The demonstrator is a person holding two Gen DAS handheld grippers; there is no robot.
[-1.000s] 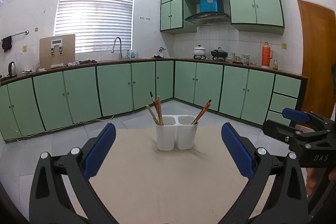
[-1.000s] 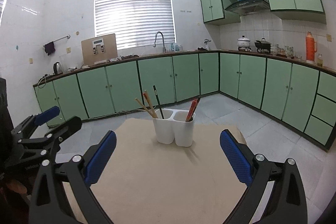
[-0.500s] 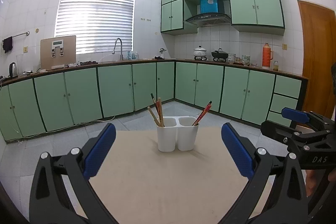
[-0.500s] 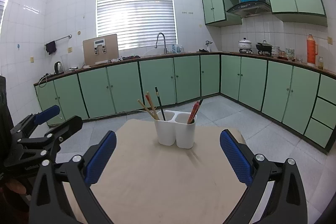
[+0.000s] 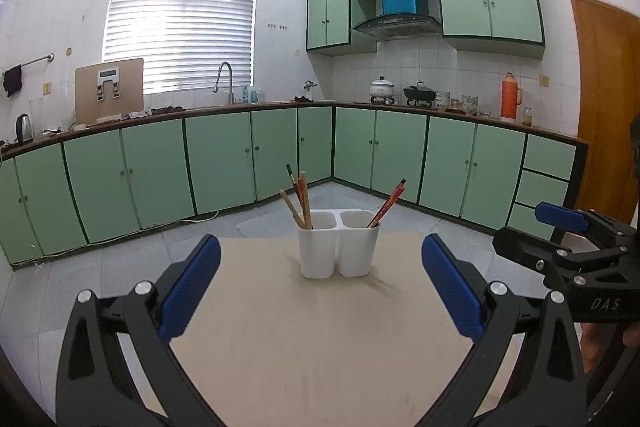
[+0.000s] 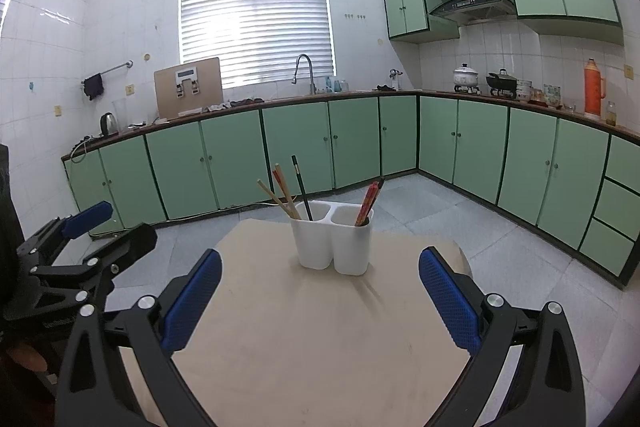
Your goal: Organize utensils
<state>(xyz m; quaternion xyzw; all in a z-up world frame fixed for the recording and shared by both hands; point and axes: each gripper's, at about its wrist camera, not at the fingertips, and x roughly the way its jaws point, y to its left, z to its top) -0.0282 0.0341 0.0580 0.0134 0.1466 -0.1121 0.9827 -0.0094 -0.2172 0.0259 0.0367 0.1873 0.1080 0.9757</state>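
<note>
Both of your tools hang idle over the near edge of the worktop [image 5: 312,339]: your left hand-held gripper [image 5: 320,291] has its blue pads spread wide with nothing between them, and your right hand-held gripper [image 6: 320,299] is released the same way, also empty. Over the last second both views have drifted slightly, so the white two-cup holder [image 5: 338,245] now sits a touch lower in the left view than it did, still centre frame and well apart from either tool; no utensil has moved. In the left wrist view, the holder's left cup carries the wooden chopsticks [image 5: 296,205] and a dark one, while the red chopsticks [image 5: 386,203] lean out of the right cup toward the upper right. The right wrist view shows the same split, with the dark chopstick [image 6: 302,189] standing nearly upright in the left cup. Nothing lies loose on the worktop, so, judging by this, either the sorting is finished or you are only lining up for a pick from the holder.
</note>
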